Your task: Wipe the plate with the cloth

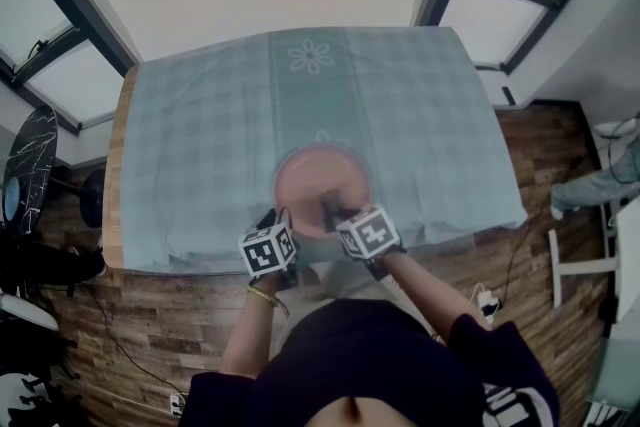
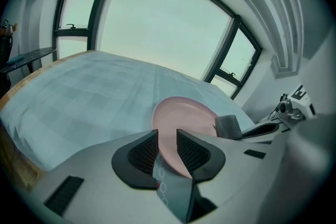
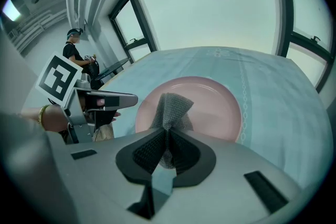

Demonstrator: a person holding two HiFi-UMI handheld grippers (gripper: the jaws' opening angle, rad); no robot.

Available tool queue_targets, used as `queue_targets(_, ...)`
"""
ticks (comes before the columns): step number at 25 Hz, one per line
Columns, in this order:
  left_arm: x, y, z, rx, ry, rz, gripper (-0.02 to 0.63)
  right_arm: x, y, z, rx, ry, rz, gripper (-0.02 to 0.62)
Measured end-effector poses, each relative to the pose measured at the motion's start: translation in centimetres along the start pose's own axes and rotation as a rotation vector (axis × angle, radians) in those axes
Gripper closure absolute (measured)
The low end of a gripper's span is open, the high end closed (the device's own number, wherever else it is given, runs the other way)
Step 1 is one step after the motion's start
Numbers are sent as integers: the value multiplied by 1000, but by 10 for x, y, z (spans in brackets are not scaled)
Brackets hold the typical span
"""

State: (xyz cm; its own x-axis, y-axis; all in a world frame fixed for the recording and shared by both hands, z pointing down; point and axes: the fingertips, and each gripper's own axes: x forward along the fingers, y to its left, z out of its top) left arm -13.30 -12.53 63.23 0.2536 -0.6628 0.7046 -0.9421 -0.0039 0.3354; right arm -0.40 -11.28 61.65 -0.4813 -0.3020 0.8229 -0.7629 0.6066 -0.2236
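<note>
Now the right gripper [image 3: 166,135] clamps the cloth [image 3: 173,105] tight over the plate [image 3: 215,107], left gripper [image 2: 167,138] gaping wide at the rim: best pinch that rim steady, then rub flat.

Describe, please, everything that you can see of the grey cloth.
The cloth is a small grey piece of coarse, knitted-looking fabric, bunched into folds. The right tool is shut on one end, and the rest sticks out beyond it in a crumpled peak. It is seen against the pink plate; whether it touches the plate cannot be told.
</note>
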Motion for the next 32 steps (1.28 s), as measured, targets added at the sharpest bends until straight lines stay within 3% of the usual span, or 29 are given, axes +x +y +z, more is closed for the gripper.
queue_targets(5, -23, -13, -4, 4, -26, -14, 494, -16, 10, -8, 19, -47, -9, 563)
queue_targets(13, -62, -40, -10, 51, -99, -39, 569, -41, 22, -17, 51, -135, -22, 563)
queue_targets(23, -91, -60, -40, 108, -80, -82, 592, -68, 39, -33, 76, -223, -19, 563)
queue_targets(32, -103, -73, -49, 90, -77, -102, 592, -87, 40, -43, 107, -273, -14, 563)
